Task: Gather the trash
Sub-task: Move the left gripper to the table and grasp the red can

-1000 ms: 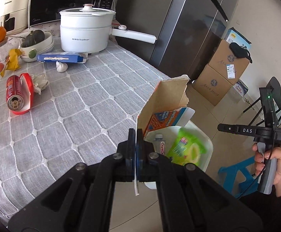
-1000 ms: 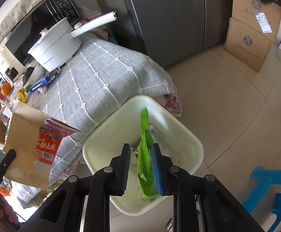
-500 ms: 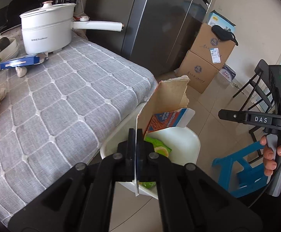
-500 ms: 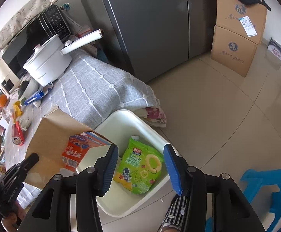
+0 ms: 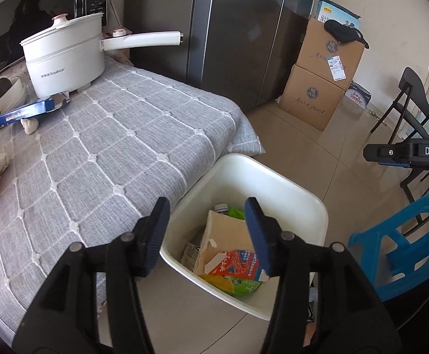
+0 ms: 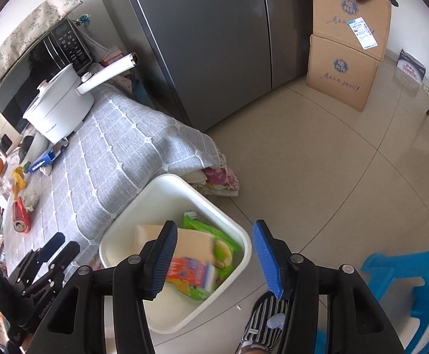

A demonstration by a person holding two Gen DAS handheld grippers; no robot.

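I see the white bin (image 5: 300,194) on the floor against the grey-clothed table (image 5: 102,153), holding the flattened carton (image 5: 229,253) on top of the green snack bag (image 6: 205,230). My left gripper (image 5: 207,234) tilts down over it, jaws just opened and empty. My right gripper (image 6: 214,253) angles steeply down, jaws also just opened, gripping nothing.
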